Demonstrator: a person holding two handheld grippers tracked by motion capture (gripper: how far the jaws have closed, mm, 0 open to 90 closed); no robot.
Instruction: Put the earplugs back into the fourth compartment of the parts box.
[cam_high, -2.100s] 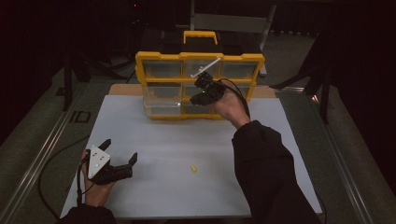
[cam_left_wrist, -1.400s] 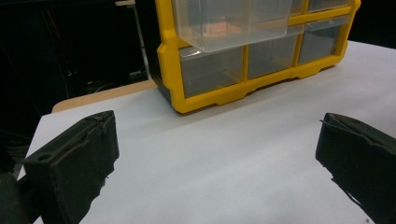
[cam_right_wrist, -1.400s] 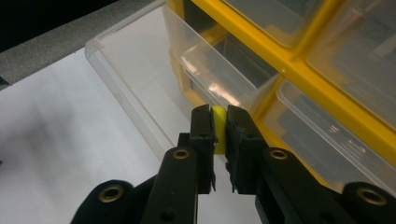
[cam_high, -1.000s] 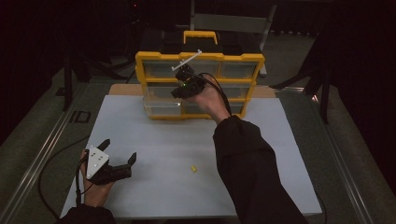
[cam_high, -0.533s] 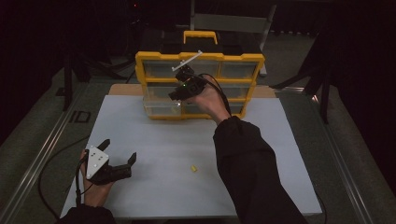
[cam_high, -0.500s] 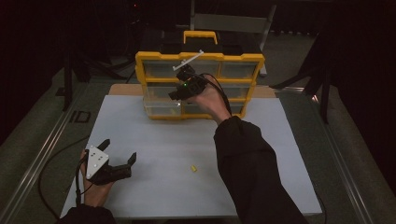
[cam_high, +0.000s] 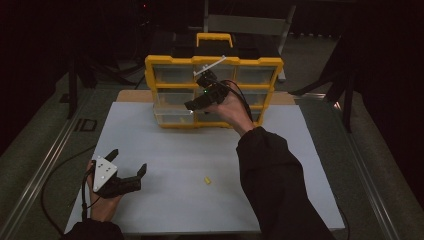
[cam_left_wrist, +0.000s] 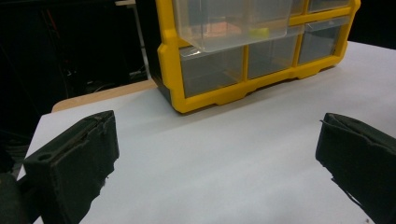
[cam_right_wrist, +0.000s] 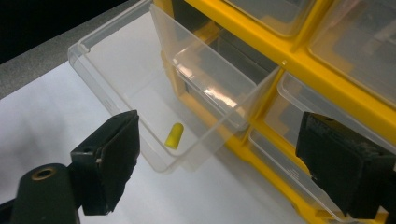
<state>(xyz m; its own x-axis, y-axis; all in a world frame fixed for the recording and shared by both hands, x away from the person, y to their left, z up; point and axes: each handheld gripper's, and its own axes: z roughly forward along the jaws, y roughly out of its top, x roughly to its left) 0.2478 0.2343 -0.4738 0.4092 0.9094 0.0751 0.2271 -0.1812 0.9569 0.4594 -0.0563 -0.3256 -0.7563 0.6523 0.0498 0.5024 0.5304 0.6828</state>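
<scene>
**Jaws spread over open drawer, yellow piece inside**

Jaws of right gripper (cam_right_wrist: 219, 172) just opened, now spread wide, nothing pinched between; hovering above pulled-out clear drawer (cam_right_wrist: 116, 70) of yellow organizer (cam_high: 214, 92). 1 small yellow piece (cam_right_wrist: 174, 136) lying loose on drawer floor, toward the near corner, between the 2 jaws in the right gripper view. Second yellow piece (cam_high: 206, 180) resting on white tabletop (cam_high: 200, 150), at 6 o'clock from organizer. Left gripper (cam_high: 127, 172) at 8 o'clock on tabletop, jaws spread, empty.

Dim workshop: yellow parts cabinet (cam_high: 214, 92), bench (cam_high: 210, 205).
</scene>
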